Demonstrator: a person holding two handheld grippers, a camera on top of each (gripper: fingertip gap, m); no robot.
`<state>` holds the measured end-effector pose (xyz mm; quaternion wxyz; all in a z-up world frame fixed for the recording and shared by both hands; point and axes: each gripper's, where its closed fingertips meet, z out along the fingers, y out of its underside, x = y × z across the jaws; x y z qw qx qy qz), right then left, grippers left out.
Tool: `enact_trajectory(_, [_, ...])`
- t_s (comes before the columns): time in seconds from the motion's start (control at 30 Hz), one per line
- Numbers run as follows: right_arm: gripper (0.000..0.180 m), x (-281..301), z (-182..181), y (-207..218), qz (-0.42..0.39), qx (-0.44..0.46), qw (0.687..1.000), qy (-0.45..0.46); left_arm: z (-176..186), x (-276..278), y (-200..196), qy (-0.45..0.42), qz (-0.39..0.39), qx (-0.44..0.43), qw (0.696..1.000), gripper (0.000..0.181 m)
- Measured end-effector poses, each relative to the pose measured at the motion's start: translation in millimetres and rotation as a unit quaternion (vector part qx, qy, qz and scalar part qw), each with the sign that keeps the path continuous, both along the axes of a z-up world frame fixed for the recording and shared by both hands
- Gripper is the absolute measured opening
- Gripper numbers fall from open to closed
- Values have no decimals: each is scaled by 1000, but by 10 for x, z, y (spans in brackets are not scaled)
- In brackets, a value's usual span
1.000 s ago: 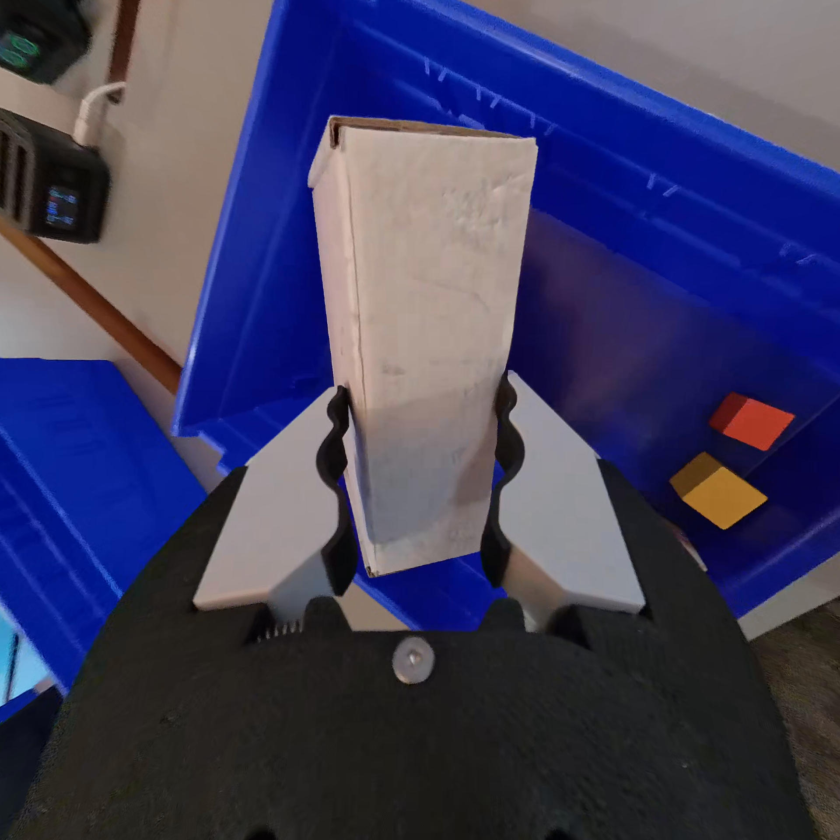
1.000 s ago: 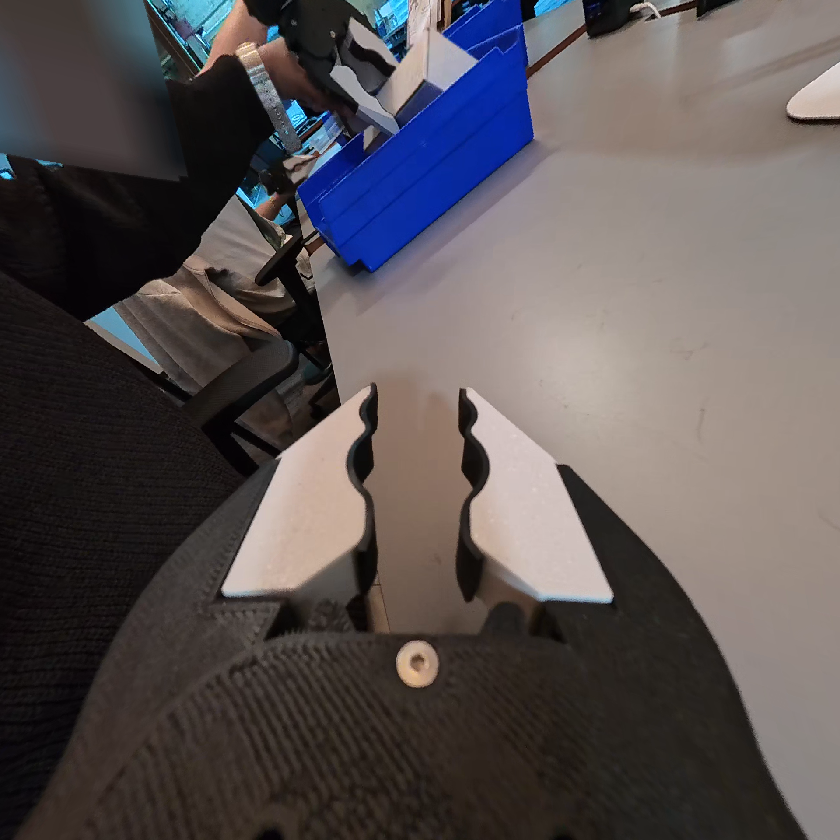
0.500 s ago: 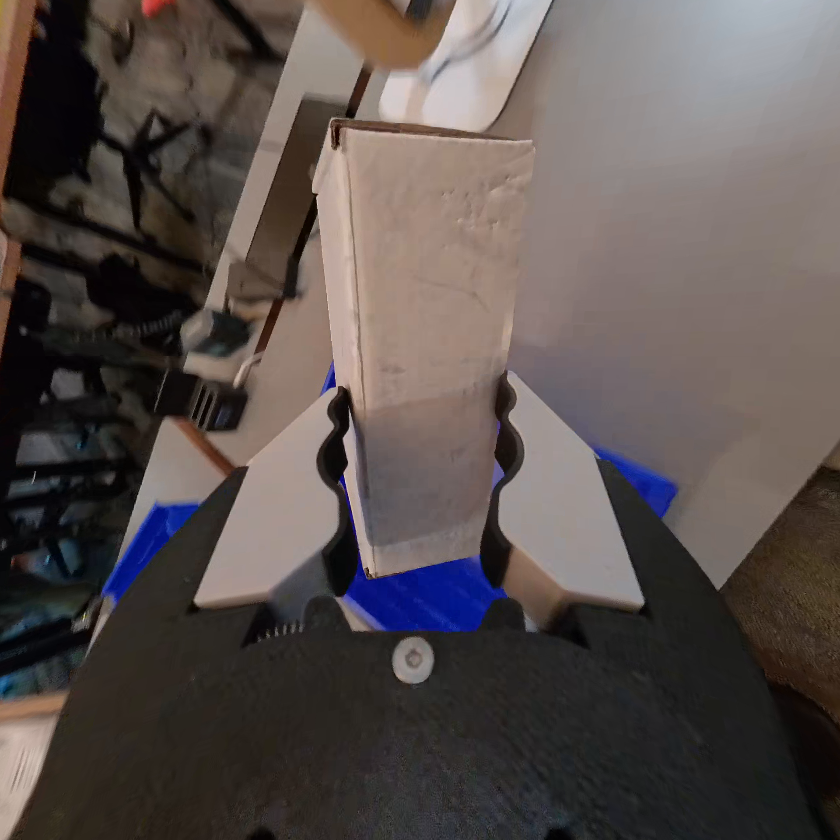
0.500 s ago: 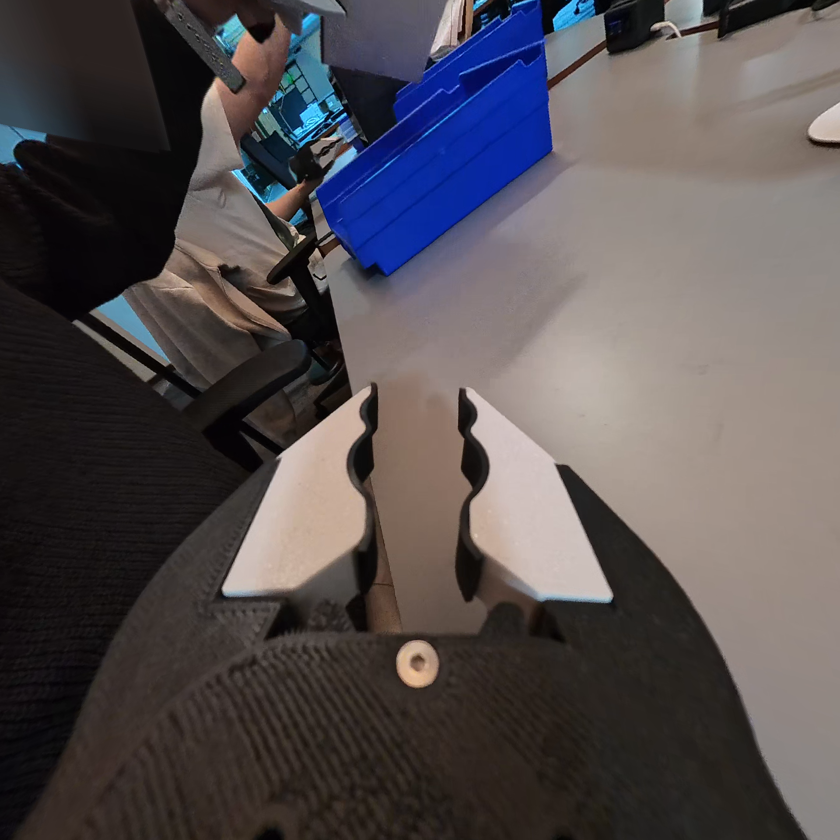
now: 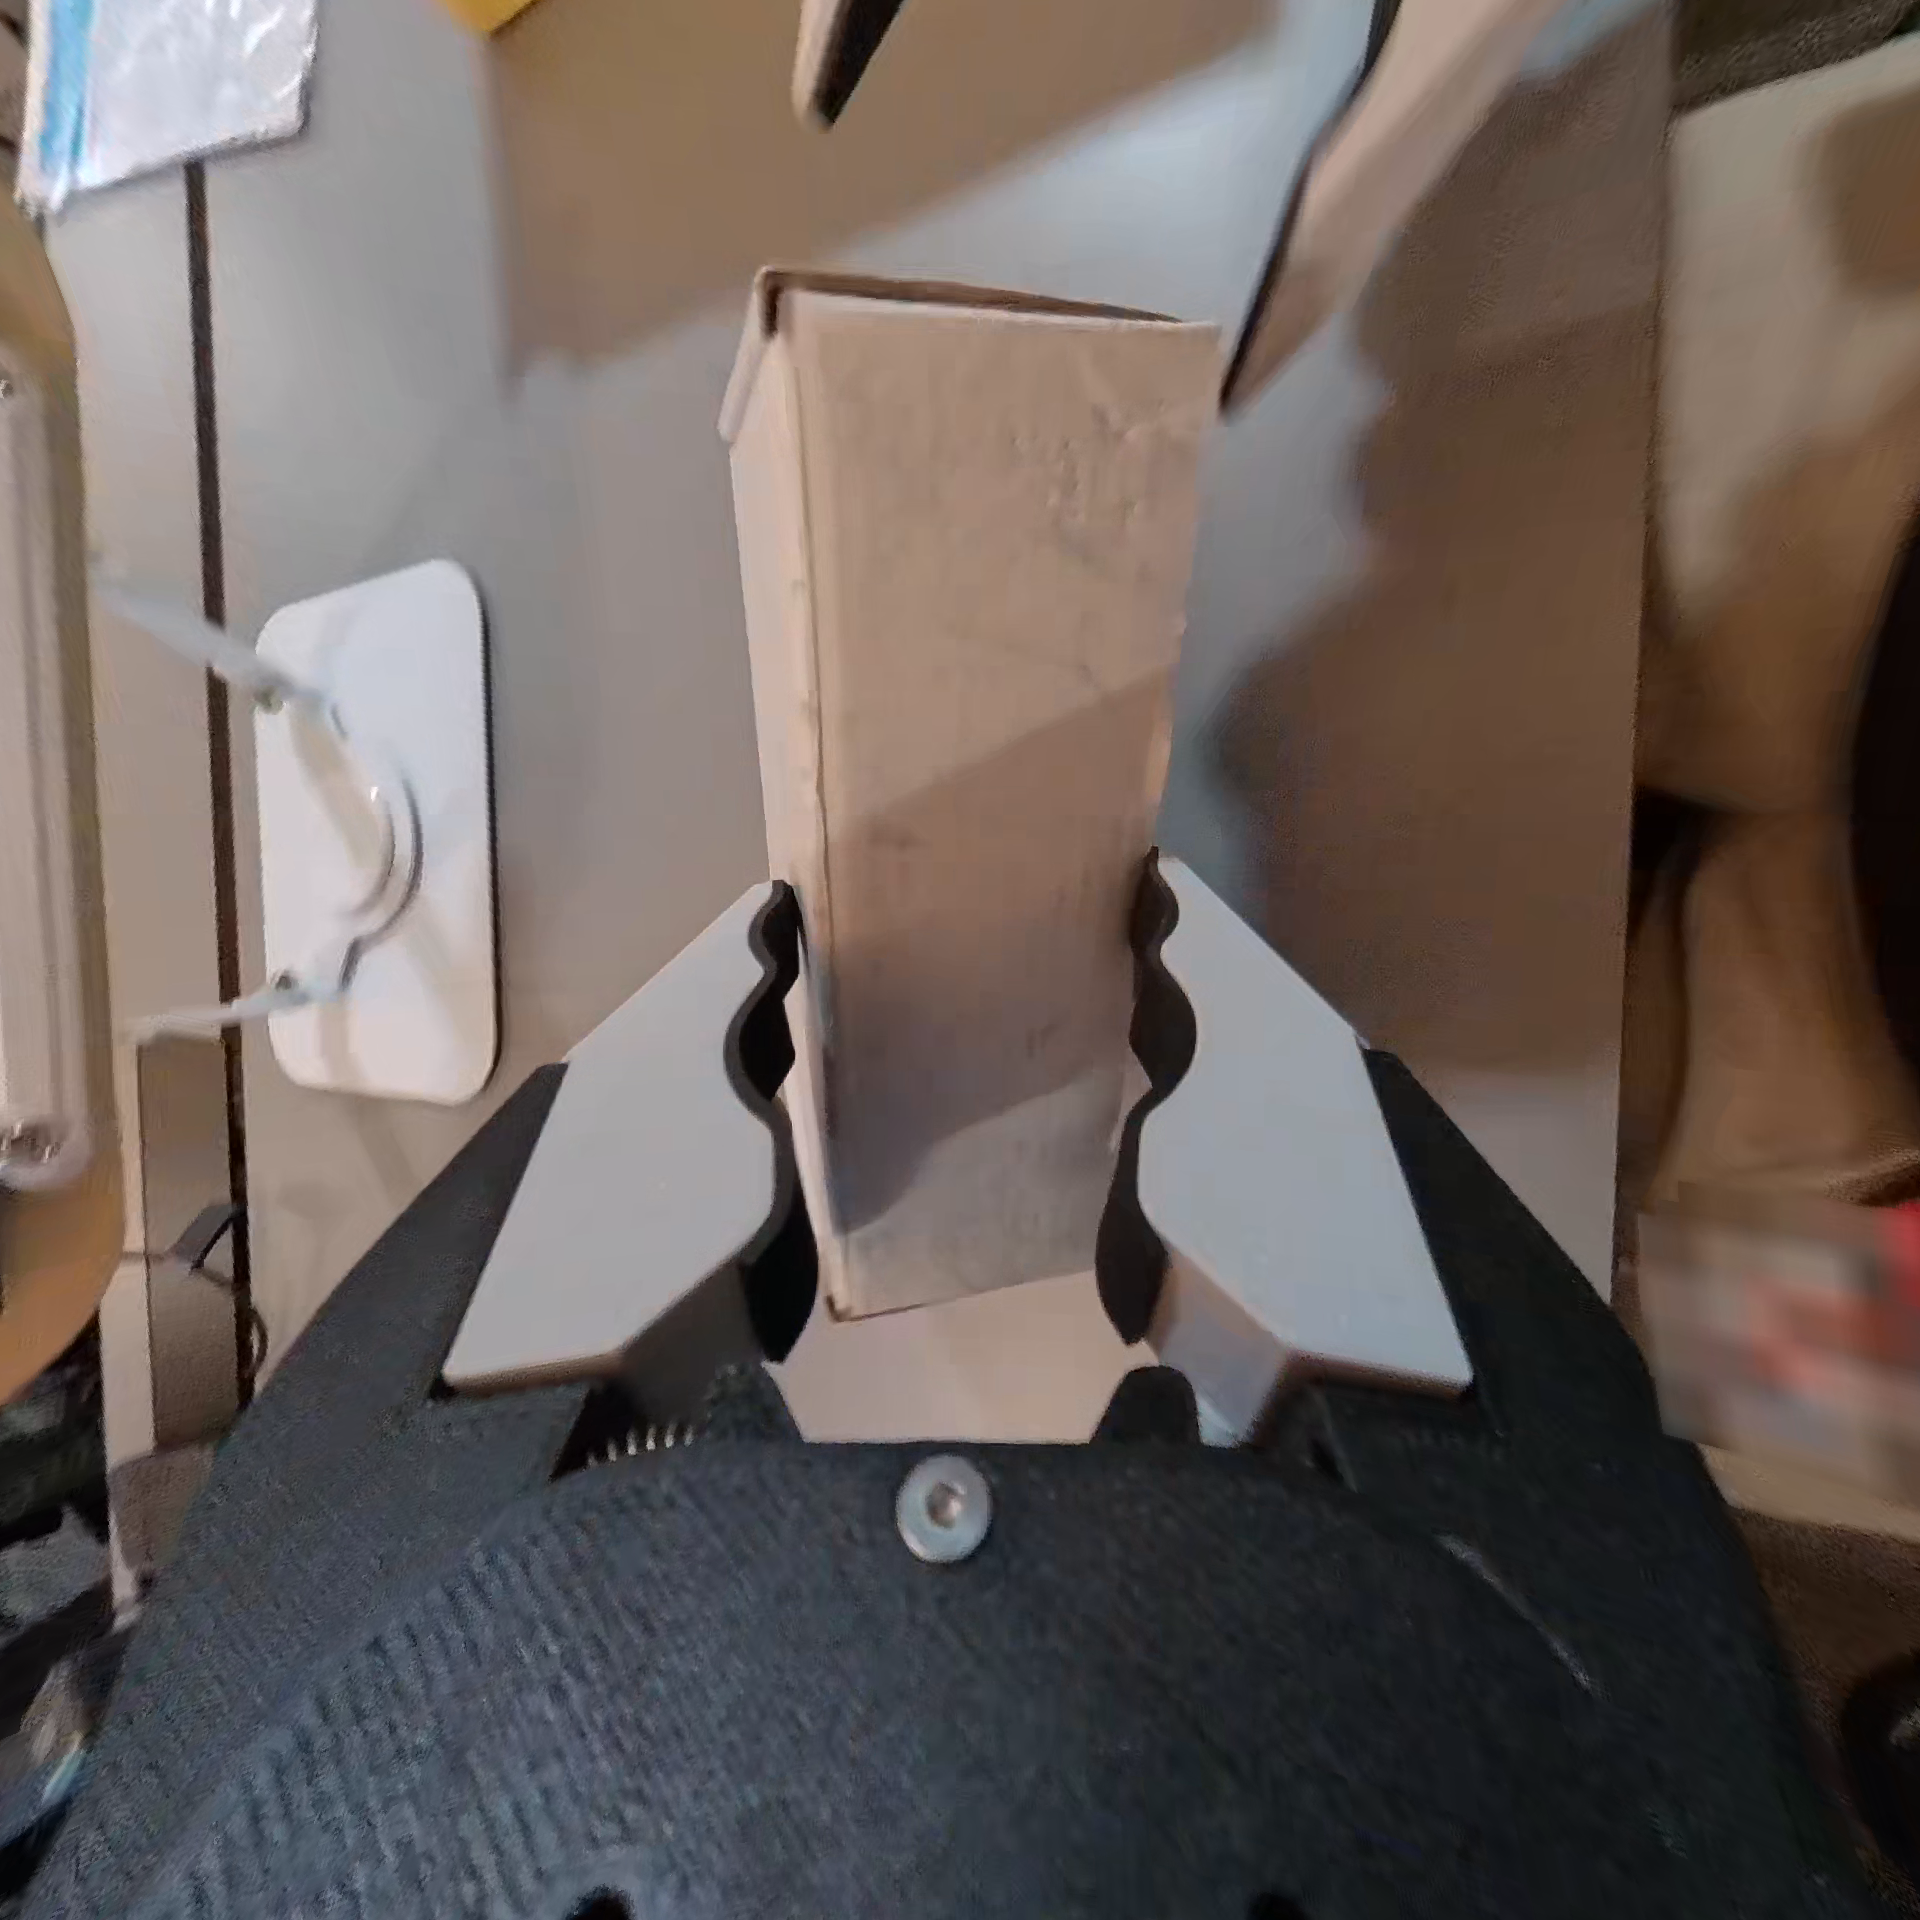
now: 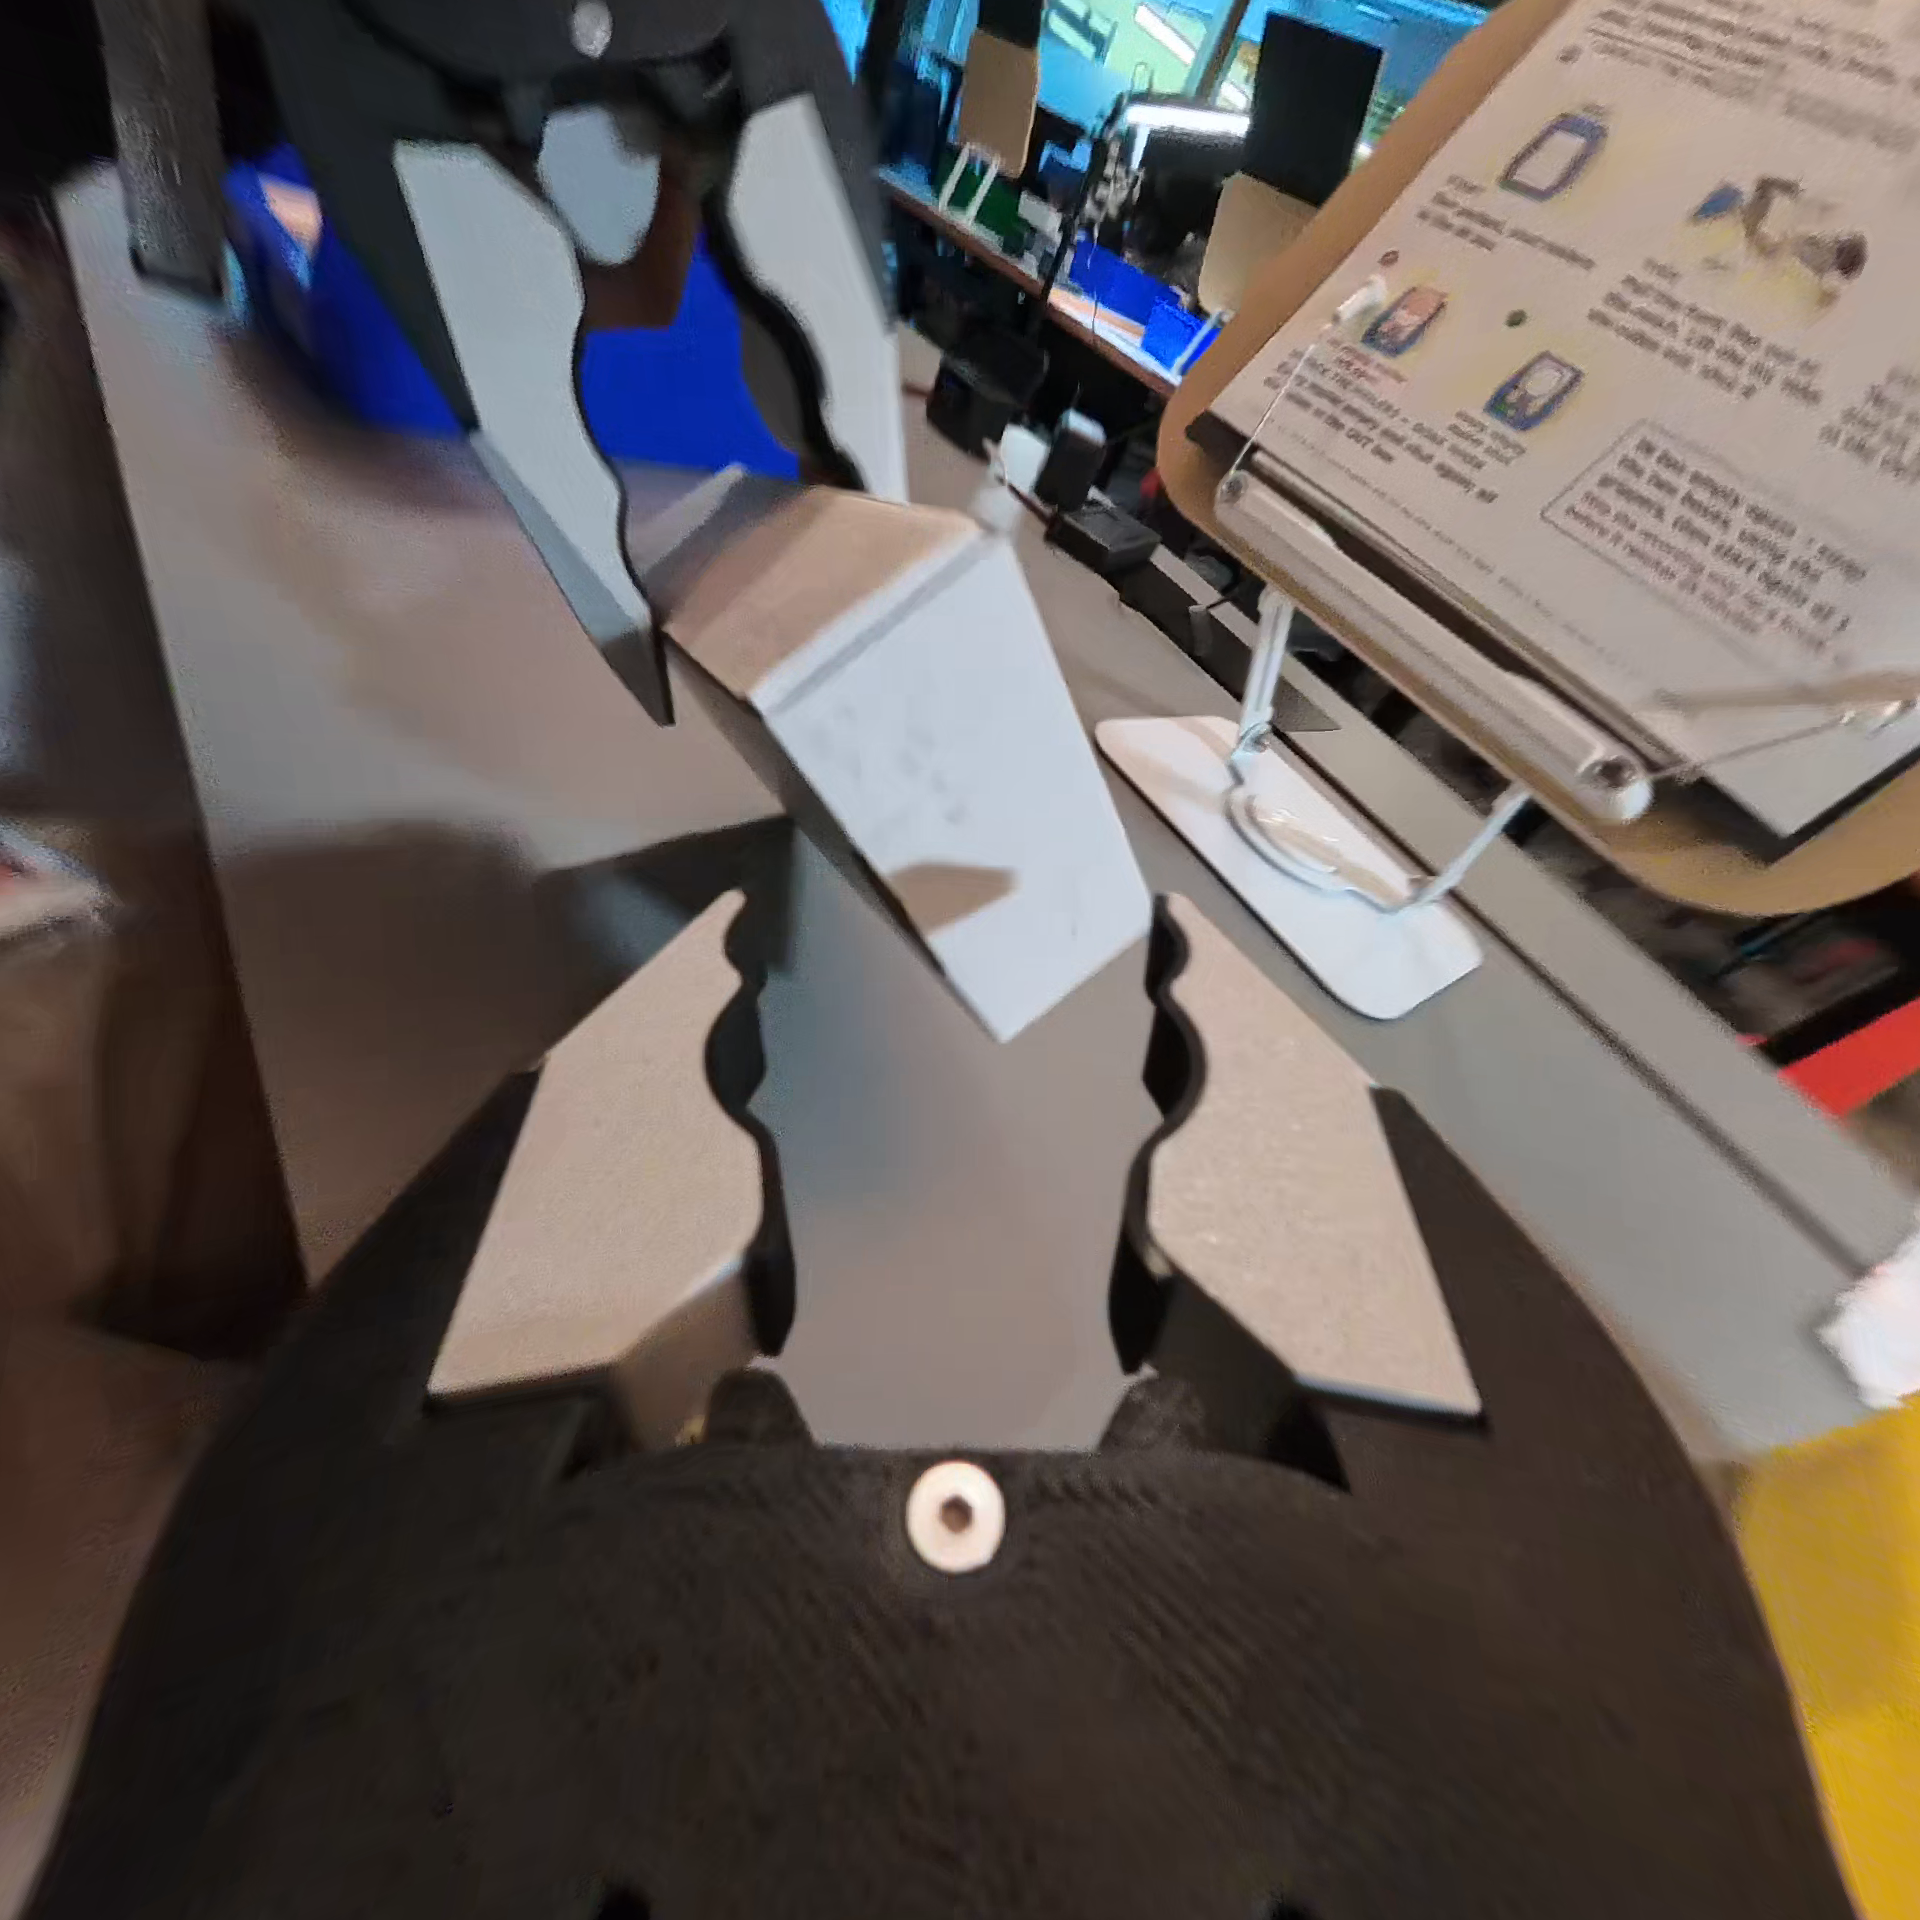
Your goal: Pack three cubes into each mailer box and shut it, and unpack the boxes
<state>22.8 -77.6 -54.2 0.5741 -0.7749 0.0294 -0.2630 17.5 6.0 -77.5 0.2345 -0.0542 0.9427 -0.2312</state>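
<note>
Overhead, the left gripper (image 5: 966,1081) clamps both fingers on the lower end of a closed white mailer box (image 5: 977,727), which juts out past the fingertips above the grey table (image 5: 623,436). Seen from the right wrist view, that box (image 6: 935,790) hangs tilted in the air at 12 o'clock of the right gripper (image 6: 948,1023), whose fingers stand apart and hold nothing. Off at 2 o'clock stands a white document stand (image 6: 1299,862) bearing a printed sheet (image 6: 1662,343), with a blue bin (image 6: 665,384) at 11 o'clock behind the left gripper (image 6: 665,582).

Printed instruction sheet (image 6: 1621,343) on stand
</note>
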Motion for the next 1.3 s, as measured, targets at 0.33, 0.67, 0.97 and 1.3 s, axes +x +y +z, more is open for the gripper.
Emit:
enact_trajectory(0.33, [75, -150, -242, 42, 41, -110, 983, -140, -86, -258, -567, 7, -83, 23, 996, 64])
enact_trajectory(0.67, [74, -46, -264, -12, 30, -99, 991, -81, 54, -152, -481, -56, -44, -51, 996, 81])
enact_trajectory(0.97, [75, 16, -241, -67, 26, -57, 998, 10, 223, -70, -593, -129, -62, -79, 987, 60])
enact_trajectory(1.3, [75, 20, -327, -65, 38, -44, 994, 95, 336, -78, -541, -111, -54, -122, 985, 56])
